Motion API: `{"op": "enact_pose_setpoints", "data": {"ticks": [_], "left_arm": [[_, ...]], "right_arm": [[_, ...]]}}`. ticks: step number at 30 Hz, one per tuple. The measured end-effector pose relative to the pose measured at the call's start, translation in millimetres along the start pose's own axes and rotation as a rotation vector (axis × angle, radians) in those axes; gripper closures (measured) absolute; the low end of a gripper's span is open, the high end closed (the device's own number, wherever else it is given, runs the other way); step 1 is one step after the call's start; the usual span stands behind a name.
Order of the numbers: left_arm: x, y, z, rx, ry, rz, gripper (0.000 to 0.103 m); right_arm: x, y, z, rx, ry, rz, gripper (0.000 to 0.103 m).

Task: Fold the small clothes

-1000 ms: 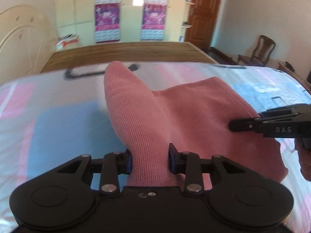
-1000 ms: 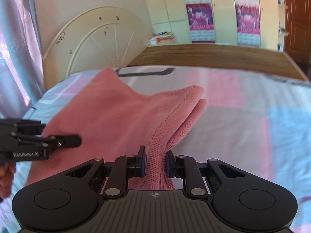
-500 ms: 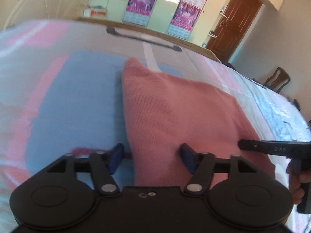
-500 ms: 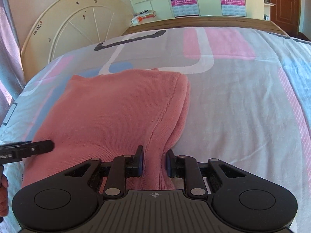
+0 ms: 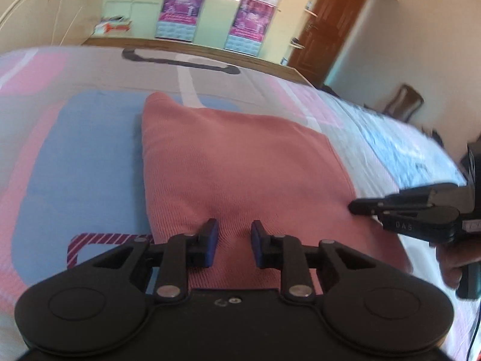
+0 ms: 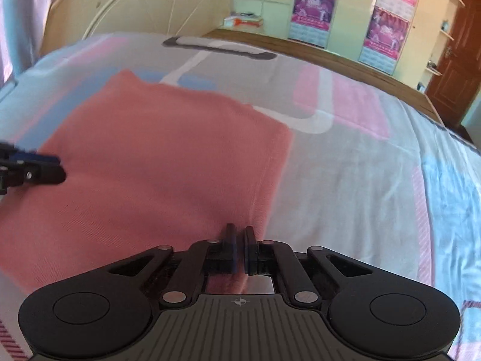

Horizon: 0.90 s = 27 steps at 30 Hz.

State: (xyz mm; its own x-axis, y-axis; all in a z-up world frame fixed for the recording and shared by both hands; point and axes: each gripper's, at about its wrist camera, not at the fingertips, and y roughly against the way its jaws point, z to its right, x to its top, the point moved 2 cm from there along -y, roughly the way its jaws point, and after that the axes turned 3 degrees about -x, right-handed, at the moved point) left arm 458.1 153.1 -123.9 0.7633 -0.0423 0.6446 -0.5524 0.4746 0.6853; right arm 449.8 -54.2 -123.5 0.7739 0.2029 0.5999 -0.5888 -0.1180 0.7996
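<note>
On a patterned bed, the left claw (image 5: 231, 242) stands with its blue-padded fingers parted and nothing between them, both tips poised at the near hem of a salmon-pink knitted garment (image 5: 240, 174); the right claw (image 6: 239, 248) has its pads drawn almost together, and whether a thin fold of knit is caught between them cannot be told from its own view. The garment lies flat as a folded rectangle in the middle of the pastel pink, blue and grey bedspread (image 6: 360, 180), its left edge straight and its right seam running just beside the right claw. To finish this fold well, the sensible course is probably to let go cleanly, lift both claws straight up so the top layer is not dragged, then press the near hem flat before taking fresh corners. Room is generous: bare bedspread lies on both sides and beyond the far edge, up to the wooden footboard (image 6: 300, 48); a wooden chair (image 5: 405, 102) stands well apart at the right.
</note>
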Motion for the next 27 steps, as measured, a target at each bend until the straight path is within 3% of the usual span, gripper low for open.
{"op": "enact_pose_setpoints", "data": {"ticks": [4,8,11,15,27], "left_arm": [[-6.1,21.8,6.6,0.006,-0.019,0.025,0.088],[-28.4,50.0,19.4,0.045,-0.032,0.049,0.089],[-38.2,50.2,26.2,0.074,-0.043,0.021,0.096],[-58.6,34.3,28.0,0.104,-0.023,-0.04,0.096],[-62.9,27.2,40.5,0.194,-0.064,-0.026,0.096]], "right_arm": [[3.0,13.5,-7.1,-0.032,0.033,0.017,0.1],[-10.8,47.8,-23.1,0.028,0.094,0.082,0.1],[-31.1,57.5,-39.4,0.052,0.166,0.069,0.1],[-53.4,43.4,-30.9,-0.028,0.181,0.015,0.1],[-60.2,40.8,-24.2,-0.018,0.123,0.041,0.1]]}}
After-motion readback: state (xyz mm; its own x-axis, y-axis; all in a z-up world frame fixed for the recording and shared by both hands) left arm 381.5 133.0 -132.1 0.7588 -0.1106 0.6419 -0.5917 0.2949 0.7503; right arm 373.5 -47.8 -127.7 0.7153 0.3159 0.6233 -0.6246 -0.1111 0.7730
